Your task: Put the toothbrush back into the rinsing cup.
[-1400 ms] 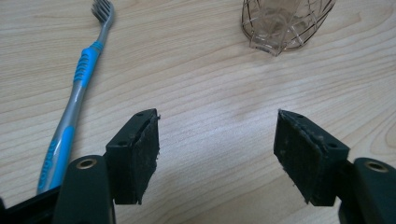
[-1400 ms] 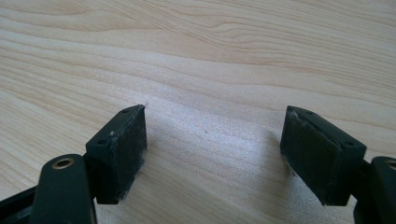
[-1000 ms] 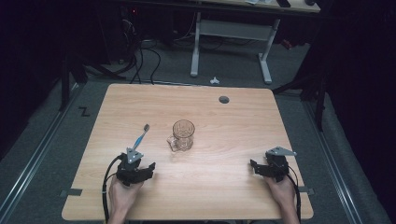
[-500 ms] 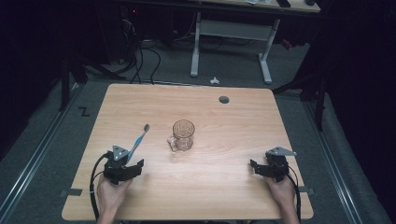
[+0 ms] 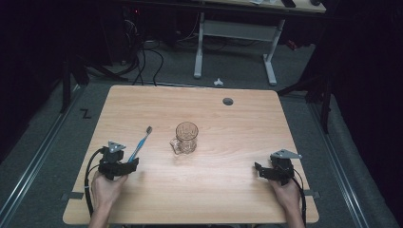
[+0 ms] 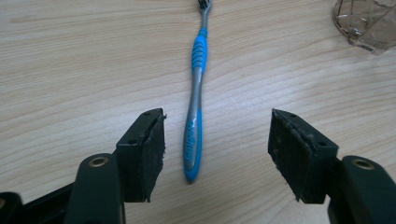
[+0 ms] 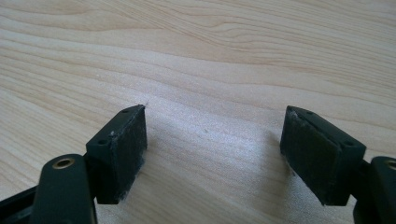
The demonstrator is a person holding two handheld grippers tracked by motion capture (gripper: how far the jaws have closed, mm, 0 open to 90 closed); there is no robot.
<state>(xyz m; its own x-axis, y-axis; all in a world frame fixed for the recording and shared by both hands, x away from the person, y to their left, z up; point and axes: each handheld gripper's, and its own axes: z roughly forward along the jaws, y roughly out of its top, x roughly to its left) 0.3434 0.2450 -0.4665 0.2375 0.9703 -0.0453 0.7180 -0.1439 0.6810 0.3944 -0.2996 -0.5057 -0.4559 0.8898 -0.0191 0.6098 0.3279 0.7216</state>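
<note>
Two wide-open jaws of the left gripper (image 6: pixel 217 154) have just been closing slightly, straddling the toothbrush (image 6: pixel 196 93) handle untouched, left of the glass mug (image 5: pixel 186 137), apparently lined up for pickup. Right gripper (image 7: pixel 212 156) gapes empty.

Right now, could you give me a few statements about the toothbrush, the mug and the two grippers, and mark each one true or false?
1. The toothbrush lies flat on the table. True.
2. The left gripper is clamped on the toothbrush. False: its handle end lies between the jaws, but the pads stand apart from it; the jaws have just been closing a little.
3. The mug stands upright near the table's middle. True.
4. The toothbrush stands inside the mug. False: it lies on the wood to the mug's left.
5. The right gripper holds the mug. False: its jaws are open over bare wood, far from the mug.
</note>
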